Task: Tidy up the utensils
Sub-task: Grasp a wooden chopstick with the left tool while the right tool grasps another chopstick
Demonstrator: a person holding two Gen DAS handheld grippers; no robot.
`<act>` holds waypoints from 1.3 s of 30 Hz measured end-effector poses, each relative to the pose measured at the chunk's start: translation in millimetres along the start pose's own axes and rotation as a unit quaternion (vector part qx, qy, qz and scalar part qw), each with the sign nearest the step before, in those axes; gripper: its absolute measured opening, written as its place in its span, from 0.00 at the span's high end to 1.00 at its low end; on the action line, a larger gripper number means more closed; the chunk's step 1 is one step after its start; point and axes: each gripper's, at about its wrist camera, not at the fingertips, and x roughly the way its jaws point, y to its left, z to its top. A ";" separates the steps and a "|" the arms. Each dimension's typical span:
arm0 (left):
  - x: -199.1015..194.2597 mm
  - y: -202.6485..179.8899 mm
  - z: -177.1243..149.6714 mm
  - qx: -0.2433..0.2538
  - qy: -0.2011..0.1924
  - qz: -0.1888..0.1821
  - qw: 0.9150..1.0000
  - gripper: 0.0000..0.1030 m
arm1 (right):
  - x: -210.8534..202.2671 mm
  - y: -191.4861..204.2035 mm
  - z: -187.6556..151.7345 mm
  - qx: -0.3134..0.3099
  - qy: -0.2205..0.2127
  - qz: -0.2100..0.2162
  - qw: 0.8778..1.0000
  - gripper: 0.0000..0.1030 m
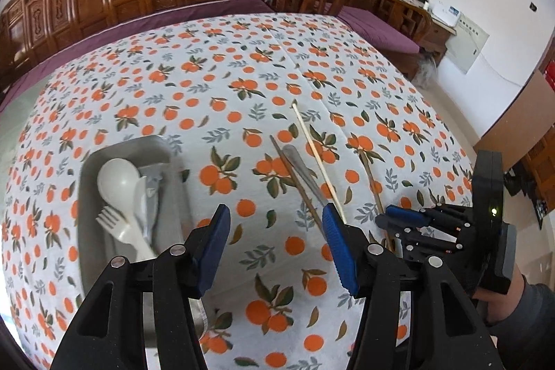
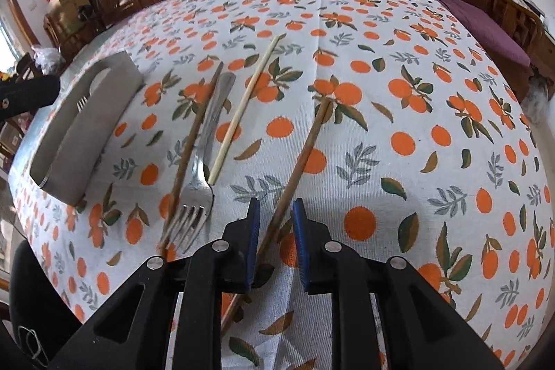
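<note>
Right wrist: right gripper (image 2: 275, 208) straddles the brown chopstick (image 2: 305, 148), jaws parted, not yet pinching, presumably for tray (image 1: 85, 196). Left gripper (image 1: 275, 224) hangs released, empty.

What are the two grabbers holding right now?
Nothing. The left gripper is open over bare tablecloth. The right gripper straddles the brown chopstick near its close end, pads not touching it.

On the table (image 2: 381, 33) a tray (image 1: 86, 196) lies at the left, holding a spoon (image 1: 116, 179) and a plastic fork (image 1: 118, 227). To its right lie a chopstick (image 2: 194, 134), a metal fork (image 2: 204, 141) touching it, a lighter chopstick (image 2: 242, 106), then another chopstick (image 2: 305, 155) apart at the far right.
</note>
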 end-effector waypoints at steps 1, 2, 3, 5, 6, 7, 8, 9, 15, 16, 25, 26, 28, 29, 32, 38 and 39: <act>3.8 -2.6 0.5 0.002 0.003 -0.001 1.000 0.49 | 0.1 0.9 -0.1 -0.004 0.001 -0.001 1.000 0.80; 7.4 -5.2 1.0 0.004 0.005 -0.003 1.000 0.49 | 0.1 0.7 0.0 -0.007 0.002 -0.003 1.000 0.82; 12.4 -9.7 2.0 0.008 0.008 -0.003 1.000 0.49 | 0.0 0.7 -0.1 -0.011 0.004 -0.005 1.000 0.82; 19.2 -16.7 3.4 0.016 0.008 -0.005 1.000 0.49 | -0.4 0.5 -0.3 -0.020 0.007 -0.010 1.000 0.89; 23.5 -19.9 4.4 0.018 0.011 -0.007 1.000 0.49 | -0.6 -0.4 -0.4 -0.023 0.009 -0.014 1.000 0.90; 26.9 -21.6 4.9 0.019 0.013 -0.008 1.000 0.49 | -0.8 -2.2 -0.2 -0.023 0.010 -0.013 1.000 0.91; 31.7 -23.4 5.5 0.019 0.018 -0.008 1.000 0.49 | -1.3 -4.8 0.1 -0.021 0.011 -0.011 1.000 0.92; 37.1 -25.7 5.3 0.020 0.023 -0.007 1.000 0.49 | -1.6 -7.0 0.3 -0.021 0.011 -0.010 1.000 0.92; 68.1 -32.7 -1.3 0.024 0.055 0.001 0.998 0.61 | -7.5 -21.4 -1.1 -0.001 0.002 -0.006 1.000 0.94; 74.3 -33.1 -2.8 0.023 0.062 0.000 0.998 0.62 | -8.7 -23.8 -1.7 0.001 0.000 -0.004 1.000 0.94; 104.6 -34.6 -8.6 0.006 0.095 0.002 0.995 0.77 | -17.5 -34.0 -3.1 0.016 -0.014 0.012 1.000 0.94; 105.2 -34.3 -9.2 0.005 0.094 0.003 0.996 0.77 | -18.6 -33.6 -2.9 0.016 -0.016 0.013 1.000 0.94; 105.8 -35.0 -8.6 0.006 0.093 0.005 0.996 0.77 | -20.8 -32.5 -2.1 0.016 -0.018 0.015 1.000 0.94; 105.8 -35.0 -8.5 0.006 0.094 0.006 0.996 0.77 | -21.7 -31.5 -1.6 0.016 -0.020 0.016 1.000 0.94; 106.2 -35.0 -8.9 0.007 0.093 0.007 0.996 0.88 | -24.1 -28.6 -0.8 0.014 -0.021 0.018 1.000 0.94; 103.5 -30.5 -12.0 0.012 0.100 0.017 0.995 0.94 | -30.4 -23.6 -0.9 0.015 -0.027 0.022 0.999 0.94; 102.0 -28.7 -13.3 0.011 0.102 0.017 0.995 0.95 | -31.7 -22.3 -1.0 0.015 -0.028 0.022 0.999 0.94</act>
